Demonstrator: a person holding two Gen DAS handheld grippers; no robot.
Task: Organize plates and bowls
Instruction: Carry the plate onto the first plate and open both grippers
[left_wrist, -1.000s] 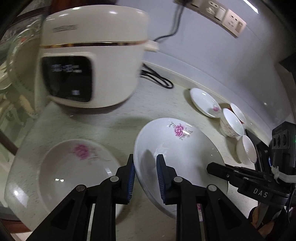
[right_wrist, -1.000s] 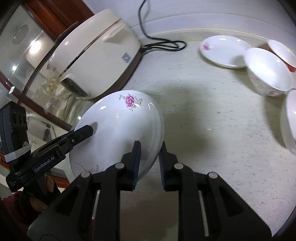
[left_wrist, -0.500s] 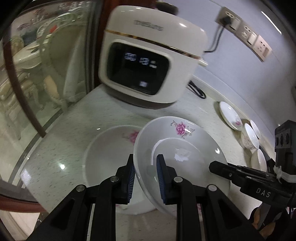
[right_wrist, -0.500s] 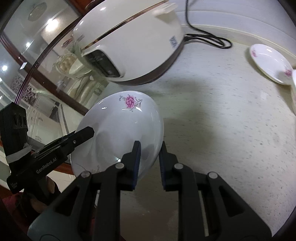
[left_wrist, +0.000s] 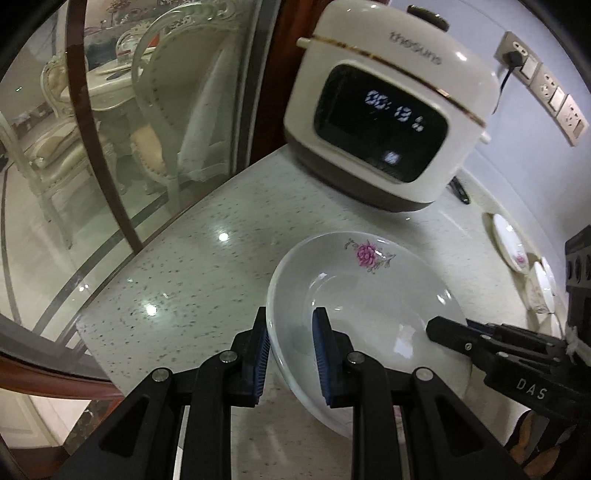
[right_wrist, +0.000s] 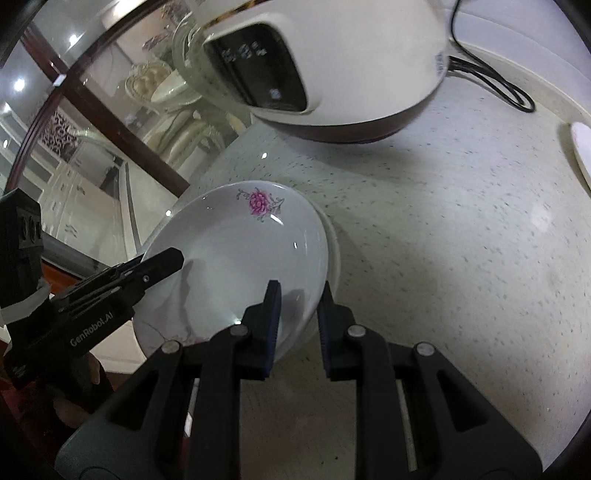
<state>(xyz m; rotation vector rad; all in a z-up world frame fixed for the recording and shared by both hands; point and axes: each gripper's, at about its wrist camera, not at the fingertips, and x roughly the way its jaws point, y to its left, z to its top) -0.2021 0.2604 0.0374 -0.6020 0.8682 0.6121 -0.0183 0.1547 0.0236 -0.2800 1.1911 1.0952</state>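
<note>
A white deep plate (left_wrist: 369, 295) with a pink flower is held by its rim from two sides. My left gripper (left_wrist: 290, 325) is shut on its left rim and my right gripper (right_wrist: 297, 291) on its right rim. Each wrist view also shows the other gripper: the right gripper (left_wrist: 443, 328) at the far rim, the left gripper (right_wrist: 170, 258) likewise. The plate (right_wrist: 229, 258) sits directly over a second white plate (right_wrist: 334, 251), of which only a thin rim shows at the right. I cannot tell whether the two touch.
A cream rice cooker (left_wrist: 388, 110) stands behind the plates with its cable (right_wrist: 498, 85) trailing along the wall. A small flowered plate (left_wrist: 509, 247) and white bowls (left_wrist: 539, 284) lie to the right. The speckled counter (left_wrist: 184, 277) ends at a glass partition on the left.
Both grippers carried the flowered plate left and slightly down, toward the counter's corner. The second plate, seen beside it before, is now covered by it.
</note>
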